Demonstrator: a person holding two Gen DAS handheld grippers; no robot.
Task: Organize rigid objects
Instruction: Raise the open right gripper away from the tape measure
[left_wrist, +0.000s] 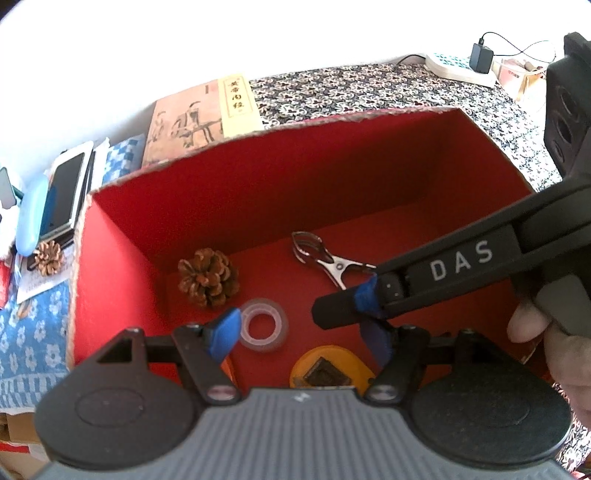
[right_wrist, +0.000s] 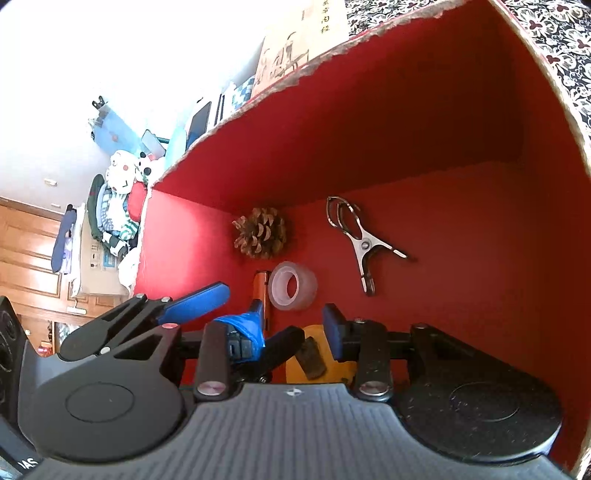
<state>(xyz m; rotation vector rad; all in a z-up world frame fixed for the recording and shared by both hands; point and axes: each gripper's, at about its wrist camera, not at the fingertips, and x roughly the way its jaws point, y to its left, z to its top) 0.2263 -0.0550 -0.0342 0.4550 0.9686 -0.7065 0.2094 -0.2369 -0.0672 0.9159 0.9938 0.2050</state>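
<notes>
A red cardboard box holds a pine cone, a metal clamp, a clear tape roll and an orange-yellow piece with a dark block. My left gripper is open over the box, empty. My right gripper is open inside the box above the yellow piece; its arm shows in the left wrist view. The right wrist view also shows the pine cone, the clamp, the tape roll and an orange object beside the tape roll.
A second pine cone lies outside the box at left near a phone and a blue case. A book lies behind the box on patterned cloth. A charger sits at the far right.
</notes>
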